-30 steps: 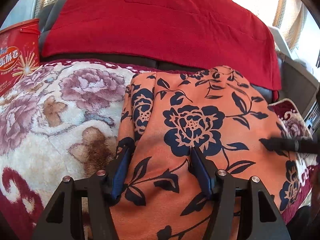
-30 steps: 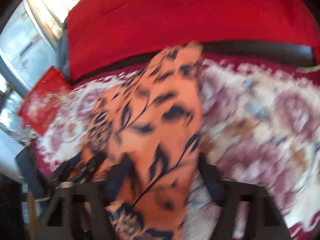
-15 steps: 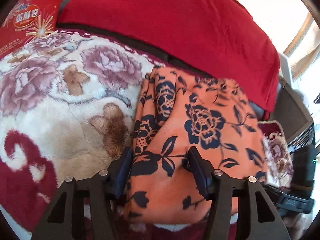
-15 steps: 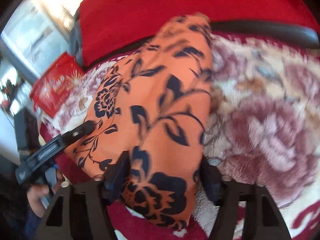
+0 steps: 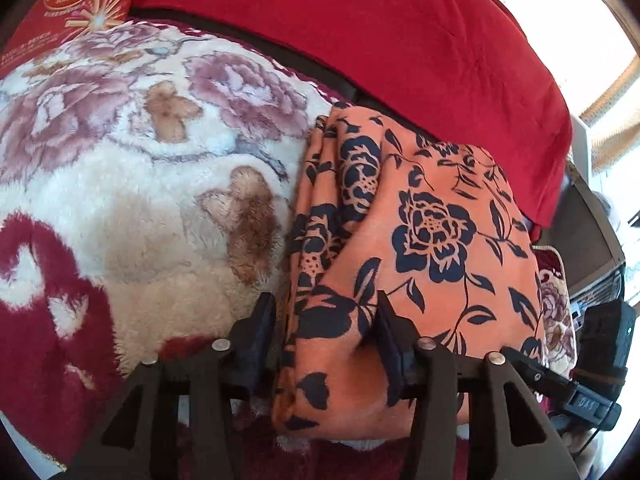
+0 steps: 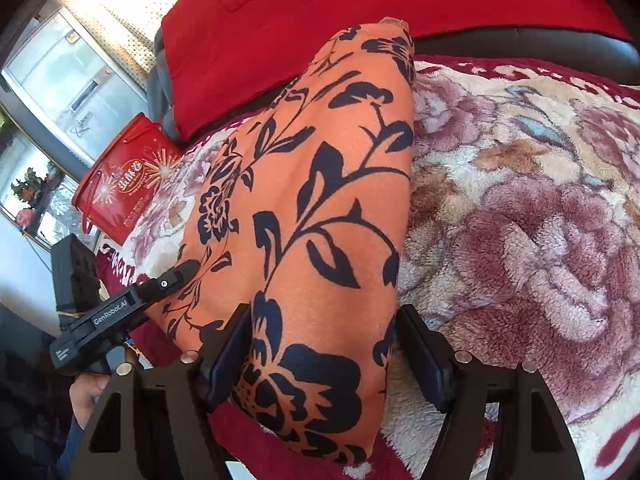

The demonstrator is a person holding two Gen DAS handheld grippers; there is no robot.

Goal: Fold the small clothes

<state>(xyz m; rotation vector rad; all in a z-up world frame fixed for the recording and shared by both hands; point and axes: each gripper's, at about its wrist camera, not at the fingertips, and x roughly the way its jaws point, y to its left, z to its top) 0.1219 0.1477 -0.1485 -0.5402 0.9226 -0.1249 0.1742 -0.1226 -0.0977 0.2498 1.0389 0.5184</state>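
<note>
Red cloth (image 5: pixel 400 60): draped over the dark sofa backrest (image 6: pixel 540 46) behind everything else.

Plush floral blanket (image 5: pixel 120 168): cream, mauve and maroon, spread over the seat; the garment is carried on it.

Orange garment with navy flowers (image 5: pixel 432 240): laid folded on the blanket, its far end reaching the backrest, its near edge close to the blanket's front border. Layered folds are seen along its left side.

Red printed tub (image 6: pixel 124 184): stood at the blanket's far left corner, well apart from the garment.

Left gripper (image 5: pixel 326 340): jaws held moderately apart, straddling the garment's near left edge; the right finger (image 5: pixel 394 344) is pressed onto the cloth, the left finger (image 5: pixel 256 340) is set on the blanket just beside it. Nothing is clamped.

Right gripper (image 6: pixel 322 344): jaws held wide apart, the garment's near right corner lying between them, not pinched.
</note>
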